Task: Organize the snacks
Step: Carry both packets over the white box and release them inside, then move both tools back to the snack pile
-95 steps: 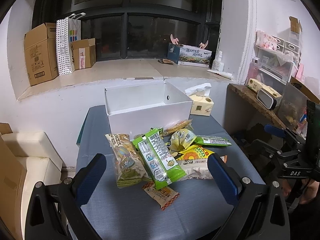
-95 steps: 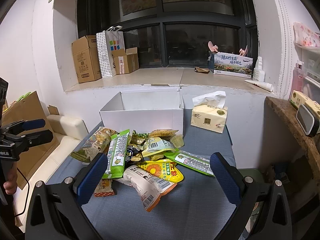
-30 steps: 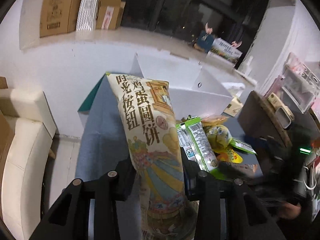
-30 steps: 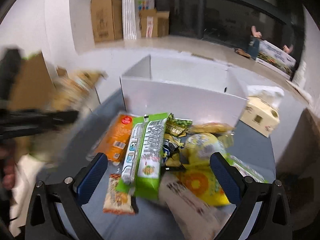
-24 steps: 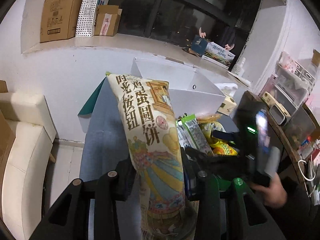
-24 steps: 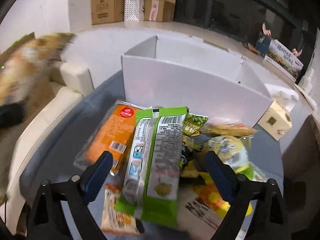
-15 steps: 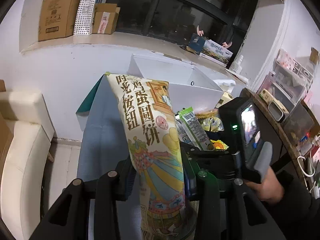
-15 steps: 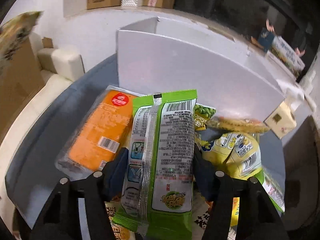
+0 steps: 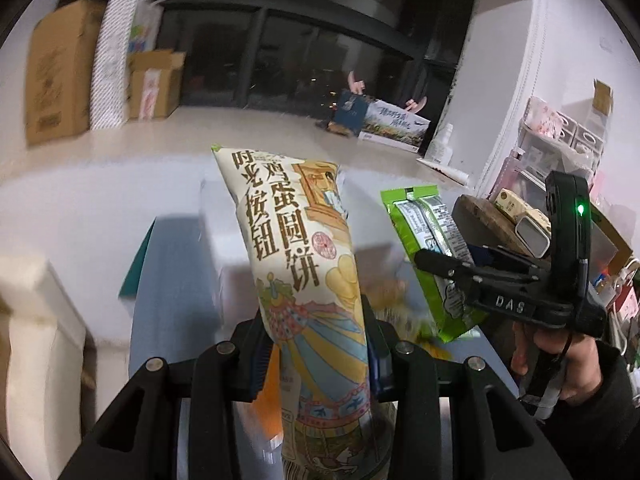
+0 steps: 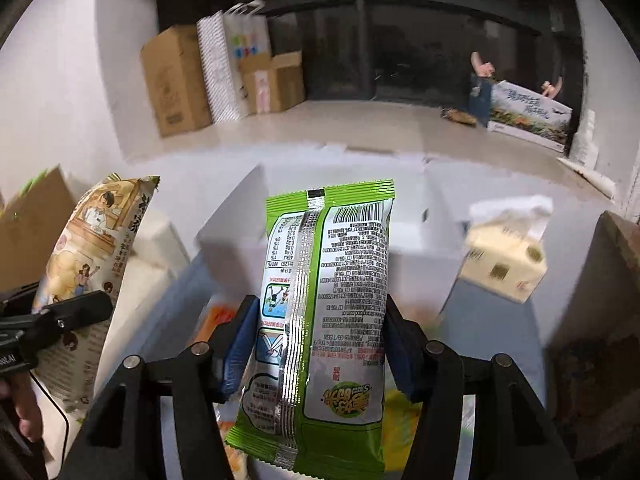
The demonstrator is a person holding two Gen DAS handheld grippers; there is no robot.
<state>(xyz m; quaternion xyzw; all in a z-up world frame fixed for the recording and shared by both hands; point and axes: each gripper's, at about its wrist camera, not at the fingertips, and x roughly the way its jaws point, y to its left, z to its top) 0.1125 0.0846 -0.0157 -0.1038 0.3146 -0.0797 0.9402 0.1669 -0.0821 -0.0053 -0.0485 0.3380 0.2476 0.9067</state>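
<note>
My left gripper [image 9: 316, 356] is shut on a long cream biscuit bag [image 9: 296, 264] with Chinese writing and holds it upright above the table. My right gripper [image 10: 316, 348] is shut on a green snack pack [image 10: 328, 292], back side showing, also lifted. The white open box [image 10: 404, 236] stands just behind both. In the left wrist view the right gripper [image 9: 452, 260] holds the green pack [image 9: 432, 248] at right. In the right wrist view the biscuit bag [image 10: 92, 248] is at left. Other snacks lie blurred below.
A yellow tissue box [image 10: 504, 260] sits right of the white box on the grey-blue table [image 9: 176, 288]. A brown shelf [image 10: 604, 312] is at right, a cream sofa [image 9: 36, 328] at left. Cardboard boxes [image 10: 176, 80] stand on the window ledge.
My right gripper has closed on the green pack and lifted it off the pile. My left gripper still holds the biscuit bag, raised a little toward the box.
</note>
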